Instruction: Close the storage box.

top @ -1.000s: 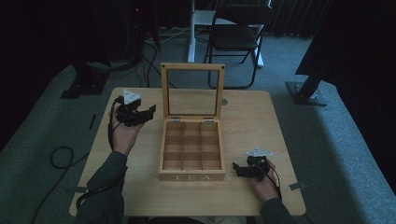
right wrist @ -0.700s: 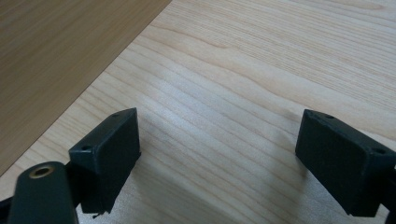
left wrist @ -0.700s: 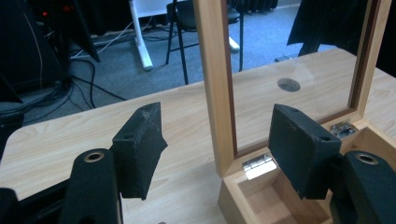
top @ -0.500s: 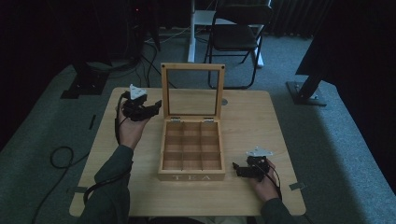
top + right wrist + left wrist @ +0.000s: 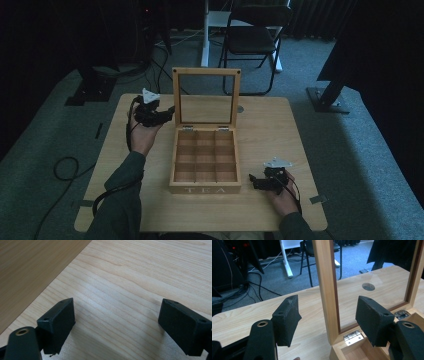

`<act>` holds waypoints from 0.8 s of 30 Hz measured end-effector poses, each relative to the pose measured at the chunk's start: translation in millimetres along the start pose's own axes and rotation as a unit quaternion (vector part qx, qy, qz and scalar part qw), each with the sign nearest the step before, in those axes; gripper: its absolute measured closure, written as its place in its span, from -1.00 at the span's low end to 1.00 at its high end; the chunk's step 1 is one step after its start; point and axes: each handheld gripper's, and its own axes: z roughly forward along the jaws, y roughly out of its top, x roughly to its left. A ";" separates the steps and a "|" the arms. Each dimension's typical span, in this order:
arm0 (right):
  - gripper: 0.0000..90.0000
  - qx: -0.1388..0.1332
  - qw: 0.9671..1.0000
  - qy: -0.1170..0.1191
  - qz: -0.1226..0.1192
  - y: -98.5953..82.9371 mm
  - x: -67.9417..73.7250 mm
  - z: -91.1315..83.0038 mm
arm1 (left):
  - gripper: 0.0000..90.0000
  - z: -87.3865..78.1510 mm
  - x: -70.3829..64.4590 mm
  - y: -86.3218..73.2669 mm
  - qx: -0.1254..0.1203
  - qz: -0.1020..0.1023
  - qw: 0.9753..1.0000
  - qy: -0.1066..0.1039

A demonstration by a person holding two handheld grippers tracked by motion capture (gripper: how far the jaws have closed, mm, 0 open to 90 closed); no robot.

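With jaws spread either side of the upright lid [image 5: 327, 290], left hand-held gripper [image 5: 162, 114] now moved in from the left to straddle its frame; ready to close the tea box [image 5: 205, 160] mid-tabletop [image 5: 270, 125]. Right hand-held gripper [image 5: 256, 183] released, resting near right.
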 end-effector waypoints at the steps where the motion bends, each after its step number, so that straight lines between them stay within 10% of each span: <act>1: -0.70 0.000 1.000 0.000 0.000 0.0 0.0 0.0 | -0.21 1.1 -0.1 0.9 0.000 0.000 1.000 0.000; 24: -0.70 0.000 1.000 0.000 0.000 0.0 0.0 0.0 | -0.19 34.7 4.7 13.8 0.014 -0.003 1.000 -0.004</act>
